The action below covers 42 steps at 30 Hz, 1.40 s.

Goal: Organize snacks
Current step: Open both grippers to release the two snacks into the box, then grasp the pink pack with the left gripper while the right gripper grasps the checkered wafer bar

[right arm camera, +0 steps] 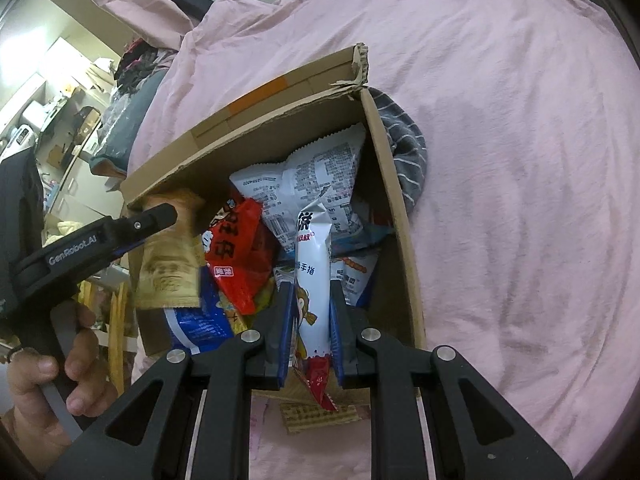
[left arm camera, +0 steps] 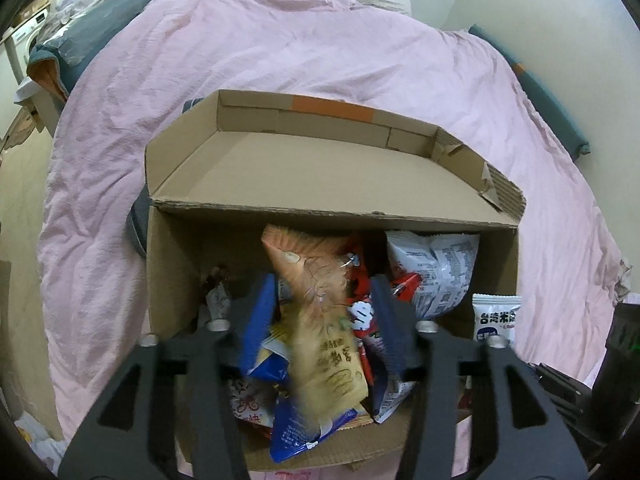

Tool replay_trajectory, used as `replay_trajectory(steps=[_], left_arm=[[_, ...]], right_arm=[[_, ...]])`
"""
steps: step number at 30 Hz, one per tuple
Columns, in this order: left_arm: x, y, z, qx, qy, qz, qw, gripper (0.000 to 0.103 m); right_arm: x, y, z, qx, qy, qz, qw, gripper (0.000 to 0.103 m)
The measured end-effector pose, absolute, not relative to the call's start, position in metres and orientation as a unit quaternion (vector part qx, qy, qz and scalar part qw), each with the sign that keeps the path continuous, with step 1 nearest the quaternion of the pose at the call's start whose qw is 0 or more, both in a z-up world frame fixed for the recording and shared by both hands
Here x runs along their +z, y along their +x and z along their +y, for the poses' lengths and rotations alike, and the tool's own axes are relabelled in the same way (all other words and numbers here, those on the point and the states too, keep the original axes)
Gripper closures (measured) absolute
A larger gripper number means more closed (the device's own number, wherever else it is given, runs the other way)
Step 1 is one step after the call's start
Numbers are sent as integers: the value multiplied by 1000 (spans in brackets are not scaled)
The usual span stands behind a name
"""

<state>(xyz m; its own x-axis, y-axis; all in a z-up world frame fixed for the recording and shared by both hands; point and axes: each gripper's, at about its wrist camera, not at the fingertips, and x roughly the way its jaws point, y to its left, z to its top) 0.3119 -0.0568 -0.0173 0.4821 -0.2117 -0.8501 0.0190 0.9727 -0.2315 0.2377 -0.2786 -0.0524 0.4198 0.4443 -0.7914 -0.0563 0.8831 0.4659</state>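
At left of the right wrist view, my left gripper holds a blurred tan packet over the cardboard box, though I cannot tell whether the jaws pinch it. At lower centre, my right gripper pinches a white stick pack upright, probably to drop in among the snacks.

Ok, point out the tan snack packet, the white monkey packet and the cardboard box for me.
tan snack packet [left arm camera: 320, 320], left wrist view, middle of its blurred front.
white monkey packet [right arm camera: 313, 280], right wrist view, printed front between the fingers.
cardboard box [left arm camera: 312, 168], left wrist view, bare open flap.
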Motion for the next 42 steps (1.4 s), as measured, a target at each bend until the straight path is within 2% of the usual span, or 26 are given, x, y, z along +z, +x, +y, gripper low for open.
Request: replay_trajectory(steps=[4,6,7,8,9,10,11,29,42], left_arm=[[-12,306,-60,-73,-90,493,863,33],[-9,302,-60,-76,-87,487,866,30],[-8,300,-60,-76,-83,485,867,29],[-6,299,-59,-75,-79,483,869,28],[-5,298,-59,-75,-77,482,870,28],[-4,295,-57,-74,-74,479,871,28],[-3,294,-56,-74,-72,478,872,28],[1,248,-35,-51,-56,479,874,28],[-42,171,-16,-38,-61,516,853,28]], right_arm=[[-50,237,-279,155,192,511,823,82],[-48,237,-278,155,193,510,824,81],[-48,238,-277,154,191,510,824,76],[-47,238,-277,152,189,511,825,66],[-46,238,-277,152,190,509,826,59],[-44,238,-277,152,191,506,827,43],[-42,237,-278,151,192,501,830,35],[-38,228,-278,160,220,495,825,35],[-44,188,-283,152,260,510,805,35]])
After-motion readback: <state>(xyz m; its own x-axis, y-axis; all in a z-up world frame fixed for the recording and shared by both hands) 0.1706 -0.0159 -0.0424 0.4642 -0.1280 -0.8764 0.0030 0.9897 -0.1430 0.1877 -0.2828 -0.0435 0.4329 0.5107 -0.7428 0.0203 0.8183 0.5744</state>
